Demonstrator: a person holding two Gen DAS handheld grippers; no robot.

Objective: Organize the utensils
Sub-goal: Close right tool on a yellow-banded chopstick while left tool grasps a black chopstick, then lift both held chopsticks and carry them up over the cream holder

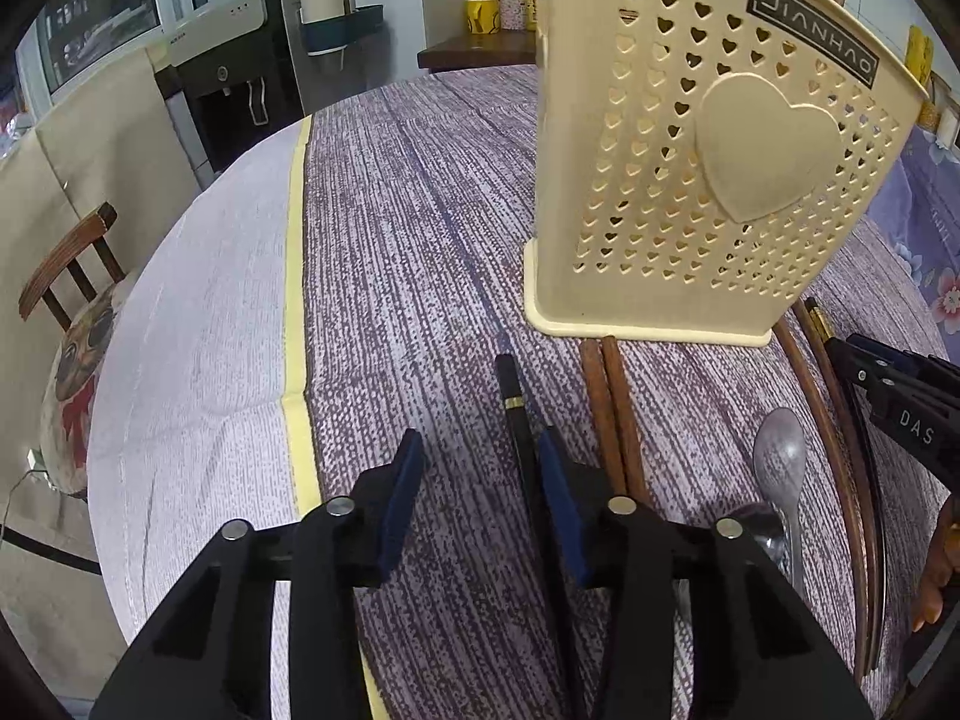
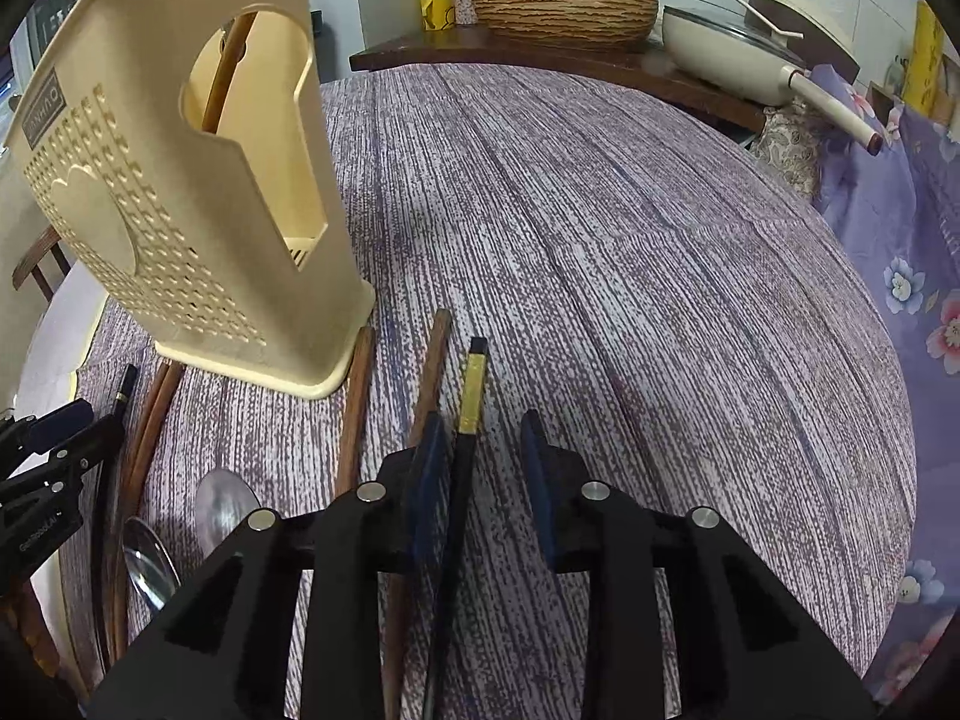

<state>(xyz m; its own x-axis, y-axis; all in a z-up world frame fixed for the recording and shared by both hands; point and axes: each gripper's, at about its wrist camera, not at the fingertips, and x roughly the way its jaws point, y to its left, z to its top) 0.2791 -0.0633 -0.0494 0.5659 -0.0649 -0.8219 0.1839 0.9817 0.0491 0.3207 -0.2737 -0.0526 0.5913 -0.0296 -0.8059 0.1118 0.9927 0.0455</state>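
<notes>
A cream utensil holder [image 1: 708, 168] with heart holes stands on the table; the right wrist view shows it [image 2: 180, 210] with one brown chopstick [image 2: 225, 72] inside. My left gripper [image 1: 480, 462] is open above the cloth, a black chopstick [image 1: 519, 414] just inside its right finger. Two brown chopsticks [image 1: 612, 414] and a metal spoon [image 1: 780, 468] lie to its right. My right gripper [image 2: 483, 444] is open around a black chopstick with a gold band [image 2: 471, 390]. Brown chopsticks [image 2: 432, 372] and two spoons [image 2: 225, 507] lie to its left.
The round table has a purple striped cloth [image 1: 408, 228] over a white cover with a yellow strip [image 1: 295, 300]. A wooden chair [image 1: 66, 276] stands left. A wicker basket [image 2: 564, 9] and a pan [image 2: 738, 60] sit on the back counter. A floral cloth [image 2: 912, 252] hangs right.
</notes>
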